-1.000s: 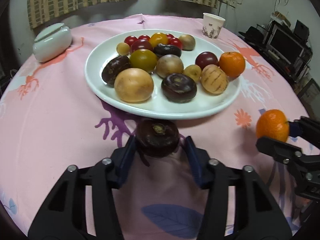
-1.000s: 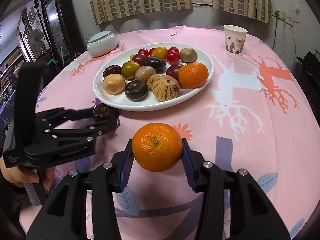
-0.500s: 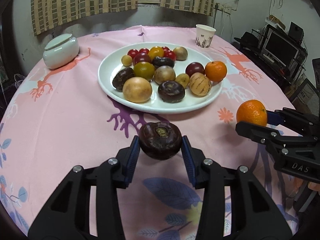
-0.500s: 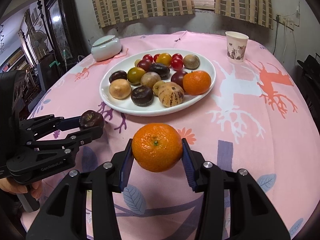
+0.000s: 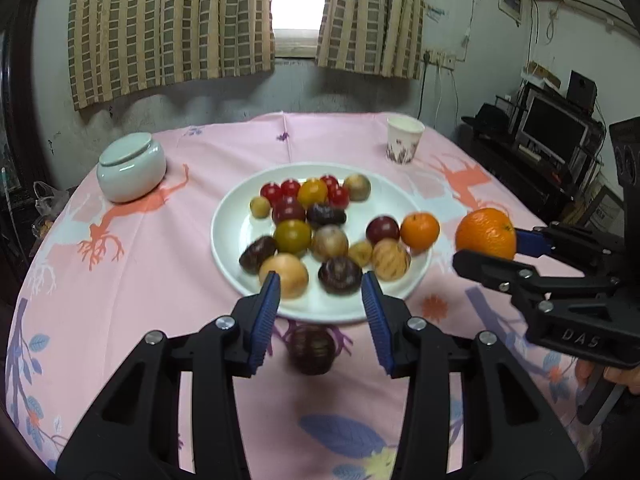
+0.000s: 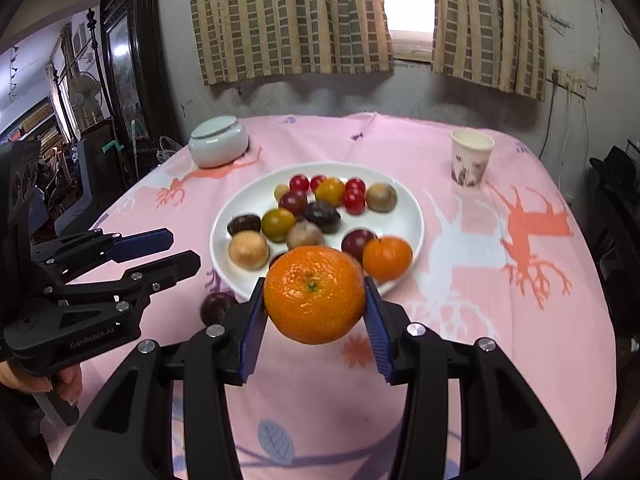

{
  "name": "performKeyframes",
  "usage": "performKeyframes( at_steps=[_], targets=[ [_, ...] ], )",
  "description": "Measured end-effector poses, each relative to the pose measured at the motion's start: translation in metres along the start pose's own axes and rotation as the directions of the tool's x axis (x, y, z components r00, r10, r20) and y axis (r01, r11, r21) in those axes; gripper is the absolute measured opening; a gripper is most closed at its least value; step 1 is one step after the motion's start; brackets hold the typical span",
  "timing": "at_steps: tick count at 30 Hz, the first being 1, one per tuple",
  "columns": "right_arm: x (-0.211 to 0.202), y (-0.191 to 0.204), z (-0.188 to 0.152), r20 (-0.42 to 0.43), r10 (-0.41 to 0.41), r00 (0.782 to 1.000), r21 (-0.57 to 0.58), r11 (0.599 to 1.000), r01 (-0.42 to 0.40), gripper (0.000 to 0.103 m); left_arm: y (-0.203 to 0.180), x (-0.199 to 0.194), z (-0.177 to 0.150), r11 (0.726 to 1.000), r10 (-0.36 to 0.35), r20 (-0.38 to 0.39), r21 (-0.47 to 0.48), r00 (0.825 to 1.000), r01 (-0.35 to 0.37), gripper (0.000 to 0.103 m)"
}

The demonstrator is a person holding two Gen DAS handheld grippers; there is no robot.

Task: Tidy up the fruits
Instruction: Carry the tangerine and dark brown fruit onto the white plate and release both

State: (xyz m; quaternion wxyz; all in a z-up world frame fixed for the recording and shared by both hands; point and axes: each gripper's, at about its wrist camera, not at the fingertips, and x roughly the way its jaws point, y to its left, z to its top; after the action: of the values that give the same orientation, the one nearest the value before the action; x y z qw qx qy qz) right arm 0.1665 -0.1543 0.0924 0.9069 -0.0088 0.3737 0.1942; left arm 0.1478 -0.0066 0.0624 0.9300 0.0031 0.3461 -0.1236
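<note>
A white plate (image 5: 234,220) (image 6: 404,216) on the pink tablecloth holds several fruits: cherry tomatoes, dark purple fruits, tan round ones and a small orange (image 5: 419,231). My left gripper (image 5: 320,304) (image 6: 182,248) hangs above the plate's near rim with its jaws apart and nothing between them. A dark purple fruit (image 5: 312,350) (image 6: 218,307), blurred, lies below it on the cloth just in front of the plate. My right gripper (image 6: 316,300) (image 5: 486,246) is shut on a large orange (image 6: 315,294) (image 5: 486,233), held in the air to the right of the plate.
A pale green lidded jar (image 5: 131,168) stands at the back left and a paper cup (image 5: 404,140) at the back right. Behind the table are a wall and curtains; shelves with electronics (image 5: 560,136) stand to the right. A hand (image 6: 24,376) grips the left tool.
Both grippers have risen. The dark purple fruit that sat between the left gripper's pads is out of them and lies low on the cloth. The orange stays gripped.
</note>
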Motion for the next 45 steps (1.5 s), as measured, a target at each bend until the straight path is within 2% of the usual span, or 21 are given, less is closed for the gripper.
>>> performKeyframes(
  at_steps=[1, 3, 5, 6, 8, 10, 14, 16, 17, 18, 20, 24, 25, 26, 32, 34, 39, 40, 41, 42, 45],
  targets=[
    [0.007, 0.000, 0.008, 0.000, -0.002, 1.000, 0.003, 1.000, 0.002, 0.047, 0.001, 0.005, 0.006, 1.000, -0.004, 0.007, -0.003, 1.000, 0.004, 0.043],
    [0.020, -0.003, 0.020, -0.004, -0.014, 1.000, 0.022, 1.000, 0.014, 0.046, 0.005, 0.018, 0.014, 1.000, 0.011, -0.011, -0.005, 1.000, -0.011, 0.031],
    [0.024, -0.006, 0.026, -0.001, 0.013, 1.000, 0.049, 0.999, -0.013, 0.046, 0.018, 0.021, 0.011, 0.998, -0.021, -0.043, -0.063, 0.999, 0.018, 0.030],
    [0.022, -0.006, 0.026, 0.008, 0.025, 1.000, 0.042, 0.999, -0.025, 0.046, 0.023, 0.017, 0.005, 0.998, -0.013, -0.032, -0.068, 0.999, 0.010, 0.032],
    [0.021, -0.006, 0.022, 0.005, 0.025, 1.000, 0.021, 0.999, -0.025, 0.046, 0.024, 0.012, -0.009, 0.998, 0.050, -0.024, -0.029, 0.998, -0.051, 0.074],
    [0.023, -0.008, 0.019, -0.010, 0.045, 0.999, 0.025, 0.999, -0.045, 0.046, 0.020, 0.012, -0.024, 0.999, 0.046, -0.025, 0.005, 0.999, -0.046, 0.074],
    [0.027, -0.005, 0.010, -0.029, 0.040, 0.999, 0.014, 0.999, -0.039, 0.046, 0.010, 0.036, -0.041, 0.998, 0.025, -0.129, 0.057, 0.991, -0.018, 0.074],
    [0.026, -0.003, 0.006, -0.035, 0.043, 0.998, 0.014, 0.999, -0.043, 0.046, 0.008, 0.050, -0.049, 0.997, 0.034, -0.167, 0.072, 0.985, -0.022, 0.069],
    [0.024, -0.001, 0.005, -0.036, 0.042, 0.998, 0.010, 0.999, -0.042, 0.046, 0.008, 0.056, -0.052, 0.998, 0.027, -0.180, 0.066, 0.983, -0.015, 0.059],
    [0.024, -0.001, 0.003, -0.036, 0.041, 0.999, 0.006, 0.999, -0.041, 0.046, 0.010, 0.061, -0.054, 0.998, 0.029, -0.188, 0.055, 0.982, -0.019, 0.055],
    [0.021, 0.001, 0.001, -0.034, 0.042, 0.999, 0.003, 0.999, -0.042, 0.046, 0.015, 0.066, -0.056, 0.997, 0.067, -0.174, 0.048, 0.982, -0.060, 0.039],
    [0.017, 0.004, 0.000, -0.030, 0.047, 0.998, -0.007, 0.999, -0.047, 0.046, 0.024, 0.062, -0.055, 0.999, 0.040, -0.177, 0.000, 0.983, -0.040, 0.036],
    [0.016, 0.004, 0.000, -0.029, 0.050, 0.998, -0.007, 0.999, -0.050, 0.046, 0.024, 0.059, -0.055, 0.999, 0.043, -0.176, 0.007, 0.983, -0.043, 0.033],
    [0.016, 0.005, 0.000, -0.027, 0.052, 0.998, -0.007, 0.999, -0.053, 0.046, 0.023, 0.055, -0.054, 0.999, 0.045, -0.170, 0.013, 0.984, -0.044, 0.025],
    [0.015, 0.008, 0.001, -0.023, 0.059, 0.998, -0.007, 0.998, -0.059, 0.046, 0.023, 0.043, -0.043, 0.999, 0.036, -0.158, -0.005, 0.987, -0.037, 0.024],
    [0.014, 0.009, 0.001, -0.023, 0.059, 0.998, -0.007, 0.998, -0.059, 0.046, 0.022, 0.050, -0.048, 1.000, 0.031, -0.204, 0.006, 0.978, -0.030, 0.024],
    [0.013, 0.008, -0.002, -0.029, 0.061, 0.998, -0.002, 0.998, -0.061, 0.046, 0.020, 0.050, -0.058, 0.999, 0.045, -0.181, 0.026, 0.982, -0.040, 0.030],
    [0.014, 0.008, -0.003, -0.030, 0.063, 0.998, -0.001, 0.998, -0.063, 0.046, 0.021, 0.051, -0.059, 0.999, 0.046, -0.182, 0.023, 0.982, -0.043, 0.039],
    [0.013, 0.008, -0.004, -0.032, 0.066, 0.997, -0.002, 0.998, -0.066, 0.046, 0.023, 0.053, -0.061, 0.999, 0.048, -0.198, 0.015, 0.979, -0.046, 0.056],
    [0.013, 0.008, -0.004, -0.032, 0.067, 0.997, -0.004, 0.998, -0.067, 0.046, 0.025, 0.057, -0.063, 0.999, 0.044, -0.215, 0.002, 0.976, -0.045, 0.061],
    [0.012, 0.009, -0.005, -0.029, 0.072, 0.997, -0.006, 0.997, -0.072, 0.046, 0.031, 0.065, -0.069, 0.999, 0.044, -0.231, -0.016, 0.972, -0.049, 0.058]
  ],
)
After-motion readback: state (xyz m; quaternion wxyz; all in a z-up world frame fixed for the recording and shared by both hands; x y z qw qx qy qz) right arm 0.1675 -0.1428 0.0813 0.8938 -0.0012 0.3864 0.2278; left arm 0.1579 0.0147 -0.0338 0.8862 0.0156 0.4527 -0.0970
